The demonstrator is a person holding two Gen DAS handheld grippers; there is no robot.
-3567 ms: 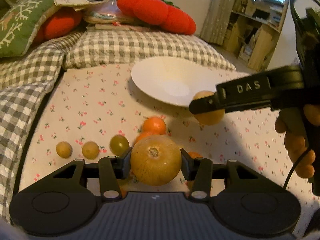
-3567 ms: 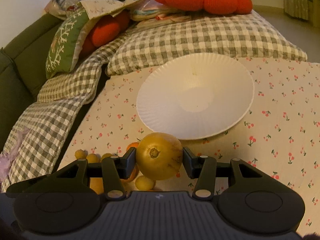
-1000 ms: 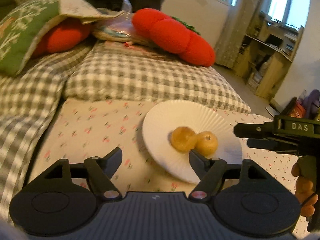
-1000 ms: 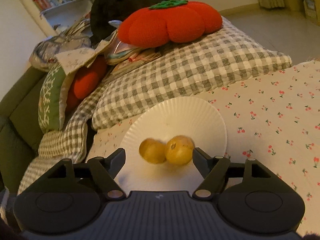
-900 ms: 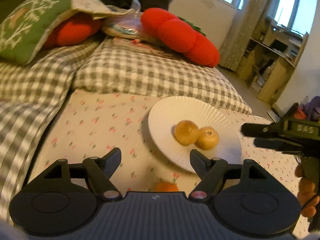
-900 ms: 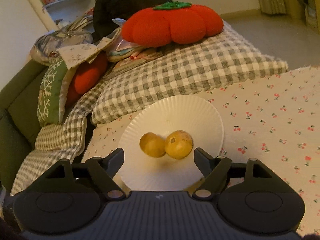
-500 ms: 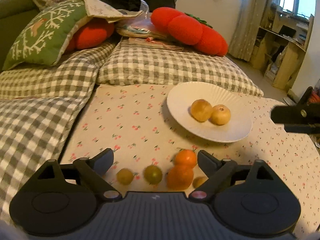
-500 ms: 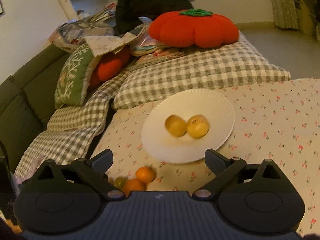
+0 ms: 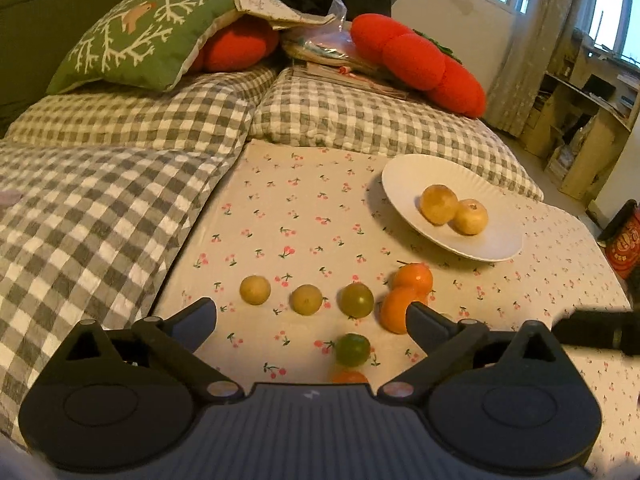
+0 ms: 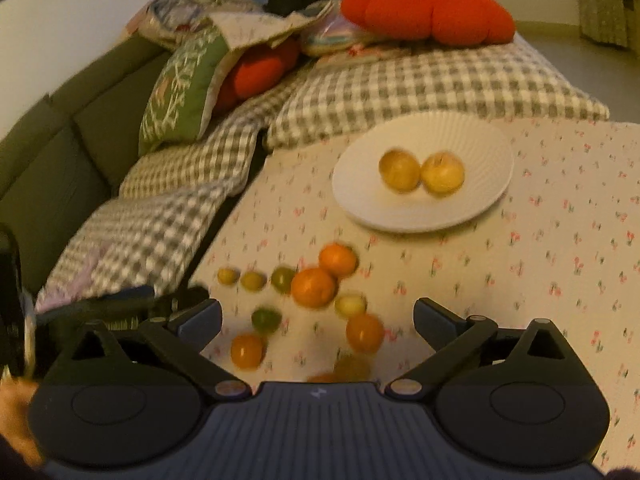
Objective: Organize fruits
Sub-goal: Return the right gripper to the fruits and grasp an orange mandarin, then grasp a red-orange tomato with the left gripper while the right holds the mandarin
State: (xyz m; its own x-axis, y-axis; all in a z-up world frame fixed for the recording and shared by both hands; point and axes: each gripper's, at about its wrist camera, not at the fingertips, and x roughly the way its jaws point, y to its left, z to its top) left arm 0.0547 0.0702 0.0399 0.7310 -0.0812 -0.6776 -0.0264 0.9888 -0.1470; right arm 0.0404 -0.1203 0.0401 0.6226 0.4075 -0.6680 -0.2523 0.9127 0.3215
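A white plate (image 9: pixel 494 245) on the cherry-print cloth holds two yellow-brown fruits (image 9: pixel 439 204) (image 9: pixel 472 216). Nearer me lie loose fruits: two small yellow ones (image 9: pixel 255 289), a green one (image 9: pixel 357 299), two oranges (image 9: pixel 412 278) and another green one (image 9: pixel 352 349). My left gripper (image 9: pixel 308 312) hovers over this group, its jaws opening, nothing pressed between them. My right gripper (image 10: pixel 318 314) stands open and empty above the oranges (image 10: pixel 313 287), with the plate (image 10: pixel 472 210) beyond it. The right wrist view is blurred.
Grey checked pillows (image 9: pixel 372 120) border the cloth at the back and left. On them lie a green cushion (image 9: pixel 140 40) and a red tomato cushion (image 10: pixel 428 4). A dark sofa (image 10: pixel 60 128) is on the left, wooden shelves (image 9: pixel 580 112) at far right.
Both grippers have drawn back from the plate and their jaws have spread wider. The two fruits they held earlier lie on the plate, and the loose fruits have come into view.
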